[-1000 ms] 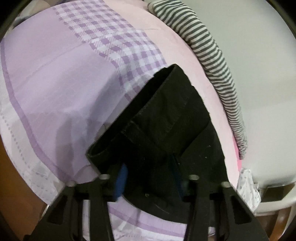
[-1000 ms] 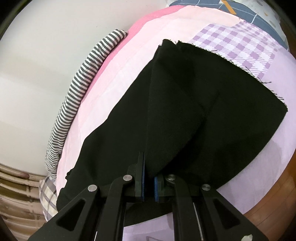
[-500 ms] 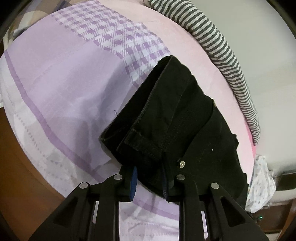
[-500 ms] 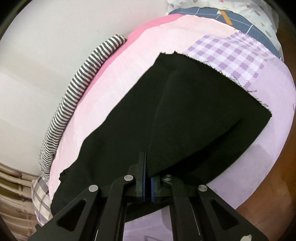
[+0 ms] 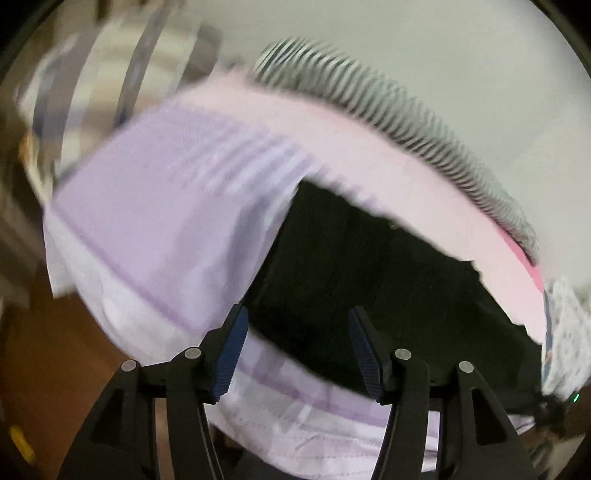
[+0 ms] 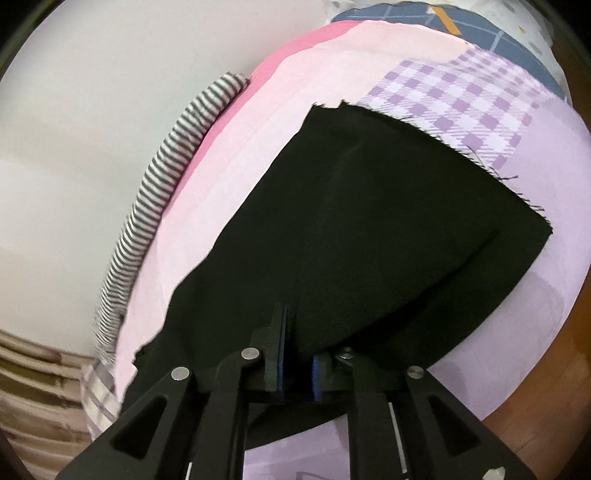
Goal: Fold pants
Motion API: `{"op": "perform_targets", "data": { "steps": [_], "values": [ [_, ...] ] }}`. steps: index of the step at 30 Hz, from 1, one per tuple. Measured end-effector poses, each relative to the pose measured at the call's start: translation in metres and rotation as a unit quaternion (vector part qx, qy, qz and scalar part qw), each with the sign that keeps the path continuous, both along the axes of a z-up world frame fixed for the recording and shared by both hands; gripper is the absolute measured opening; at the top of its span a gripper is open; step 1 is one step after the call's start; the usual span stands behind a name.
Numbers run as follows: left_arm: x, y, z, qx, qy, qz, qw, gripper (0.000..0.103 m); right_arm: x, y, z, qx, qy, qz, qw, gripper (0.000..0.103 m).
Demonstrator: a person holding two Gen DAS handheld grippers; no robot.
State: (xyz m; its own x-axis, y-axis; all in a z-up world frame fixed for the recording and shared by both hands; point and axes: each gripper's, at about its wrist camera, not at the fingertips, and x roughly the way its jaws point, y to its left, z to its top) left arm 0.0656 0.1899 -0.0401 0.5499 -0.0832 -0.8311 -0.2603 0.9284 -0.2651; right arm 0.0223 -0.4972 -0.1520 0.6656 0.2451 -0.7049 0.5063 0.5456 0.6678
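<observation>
Jaws of the left gripper [image 5: 297, 350] were seen opening with nothing between them, while the right gripper [image 6: 296, 363] was clamped on black pants [image 6: 369, 229] laid, 1 fold apparently made, on the bedsheet [image 6: 546, 155]; further folding was judged outstanding.

Home bedroom: patchwork bedsheet [image 6: 480, 92] and pillow [image 6: 480, 26] on bed

— Where are the pants [image 6: 369, 236]?
— Spread on the bedsheet [image 6: 546, 302], frayed hem toward the pillow [image 6: 480, 33].
— And the striped cloth [image 6: 159, 192]?
— Along the sheet's far edge, against the wall [image 6: 74, 110].
</observation>
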Motion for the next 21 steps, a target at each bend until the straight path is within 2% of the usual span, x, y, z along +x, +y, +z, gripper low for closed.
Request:
{"op": "perform_targets", "data": {
  "steps": [3, 5, 7, 9, 12, 13, 16, 19, 21],
  "values": [
    [0.004, -0.049, 0.022, 0.035, -0.041, -0.086, 0.9948, 0.057, -0.004, -0.012, -0.001, 0.015, -0.01, -0.013, 1.0, 0.013],
    [0.008, -0.094, 0.028, 0.046, -0.056, -0.165, 0.9836, 0.058, -0.006, -0.018, 0.002, 0.02, -0.019, -0.017, 0.999, 0.013],
    [0.011, -0.138, 0.028, 0.052, -0.064, -0.238, 0.9678, 0.059, -0.007, -0.023, 0.006, 0.017, -0.021, -0.018, 0.999, 0.013],
    [0.013, -0.187, 0.024, 0.053, -0.066, -0.315, 0.9452, 0.059, -0.007, -0.028, 0.01, 0.015, -0.026, -0.017, 0.999, 0.013],
    [0.012, -0.254, 0.014, 0.048, -0.06, -0.416, 0.9059, 0.059, -0.004, -0.033, 0.016, 0.012, -0.025, -0.01, 1.0, 0.012],
    [0.01, -0.278, 0.008, 0.046, -0.056, -0.455, 0.8878, 0.059, -0.003, -0.033, 0.017, 0.01, -0.025, -0.007, 1.0, 0.012],
    [0.004, -0.325, 0.0, 0.06, -0.054, -0.513, 0.8547, 0.059, -0.004, -0.034, 0.023, 0.02, -0.032, -0.001, 0.999, 0.008],
    [-0.005, -0.367, -0.011, 0.063, -0.05, -0.557, 0.8266, 0.059, -0.002, -0.036, 0.031, 0.028, -0.041, 0.0, 0.999, 0.006],
    [-0.008, -0.385, -0.017, 0.07, -0.047, -0.574, 0.8147, 0.059, 0.0, -0.038, 0.038, 0.025, -0.046, 0.004, 0.999, 0.006]
  ]
}}
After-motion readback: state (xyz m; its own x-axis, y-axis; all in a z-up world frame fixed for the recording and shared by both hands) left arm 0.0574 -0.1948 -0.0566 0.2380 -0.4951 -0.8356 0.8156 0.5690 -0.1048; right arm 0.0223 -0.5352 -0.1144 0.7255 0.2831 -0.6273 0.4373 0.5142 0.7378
